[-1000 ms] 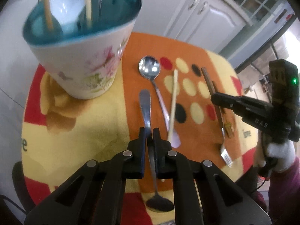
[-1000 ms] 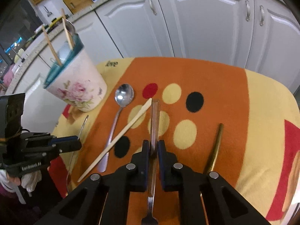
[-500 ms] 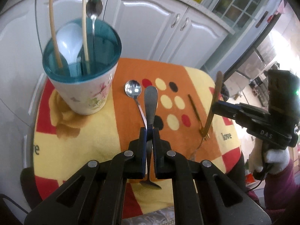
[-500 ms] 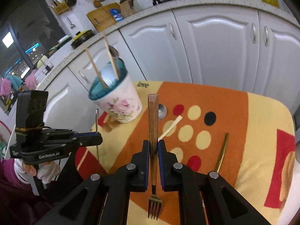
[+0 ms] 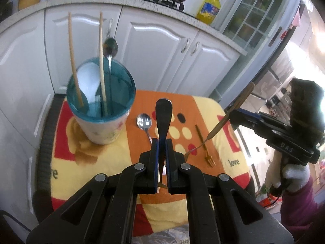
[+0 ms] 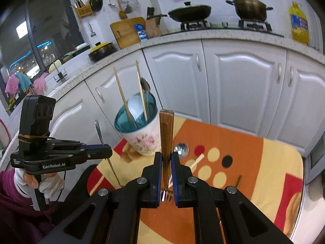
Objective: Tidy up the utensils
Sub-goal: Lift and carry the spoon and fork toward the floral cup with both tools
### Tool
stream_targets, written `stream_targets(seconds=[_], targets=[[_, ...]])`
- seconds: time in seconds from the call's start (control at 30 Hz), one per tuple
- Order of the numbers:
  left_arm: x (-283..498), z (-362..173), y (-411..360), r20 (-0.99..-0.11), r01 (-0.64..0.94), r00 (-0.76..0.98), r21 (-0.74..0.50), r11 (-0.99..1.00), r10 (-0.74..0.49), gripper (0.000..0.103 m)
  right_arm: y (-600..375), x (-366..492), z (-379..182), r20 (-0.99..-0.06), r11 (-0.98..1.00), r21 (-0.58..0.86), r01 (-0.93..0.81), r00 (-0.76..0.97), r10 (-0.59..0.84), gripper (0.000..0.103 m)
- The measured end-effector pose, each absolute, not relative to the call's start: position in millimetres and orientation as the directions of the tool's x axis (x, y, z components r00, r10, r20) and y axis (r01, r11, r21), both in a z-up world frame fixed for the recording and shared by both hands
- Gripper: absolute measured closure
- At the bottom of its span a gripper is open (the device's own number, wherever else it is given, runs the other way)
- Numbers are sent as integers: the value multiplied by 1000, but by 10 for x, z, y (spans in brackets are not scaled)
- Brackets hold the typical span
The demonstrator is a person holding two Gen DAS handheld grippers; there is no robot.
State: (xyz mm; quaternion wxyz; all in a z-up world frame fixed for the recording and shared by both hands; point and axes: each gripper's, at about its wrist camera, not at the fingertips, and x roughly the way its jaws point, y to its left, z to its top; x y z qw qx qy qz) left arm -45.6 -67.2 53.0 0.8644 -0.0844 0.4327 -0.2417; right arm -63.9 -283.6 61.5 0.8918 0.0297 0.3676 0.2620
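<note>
1. Your left gripper (image 5: pixel 161 142) hides the middle of the dark-handled spoon (image 5: pixel 163 113) it grips; only the handle end above the fingers and a sliver of the bowl below them show.
2. Your right gripper (image 6: pixel 166 158) is clamped on the wooden-handled fork (image 6: pixel 166 130); its tines peek out low between the fingers, partly hidden.
3. In the left wrist view, the far end of that fork's handle blurs against the bright fridge behind it.
4. The chopstick (image 6: pixel 196 161) on the surface is largely covered by the right fingers, and it cannot be found in the left wrist view.
5. The floral cup (image 5: pixel 101 126) stands at the far left of the cloth-covered surface (image 5: pixel 67 174), holding two chopsticks, a white spoon and a metal spoon.
6. The silver spoon (image 5: pixel 144 122) and the gold fork (image 5: pixel 203 144) lie flat on the cloth.
7. Compared with a second ago, both held utensils are off the cloth and well above it, both grippers are higher, and the kitchen counter has come into view.
</note>
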Motion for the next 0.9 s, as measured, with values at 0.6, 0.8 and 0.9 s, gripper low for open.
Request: stream_targets(seconds=[0.6,0.8,0.9], targets=[[-75,1266,-26,-605,251,687,-322,913,-403,99,-2382,-341,1361,-530,838,144,-526,674,514,95],[65,1297,94,-599,207,717,-305,929,-357,99,-2241,-186,1462,-510,835,143,-531,683,522,95],[141,1284,116,-601,186,729,-289,939,-329,99,-2166,-101,1481,-509,835,142,-532,684,523,95]])
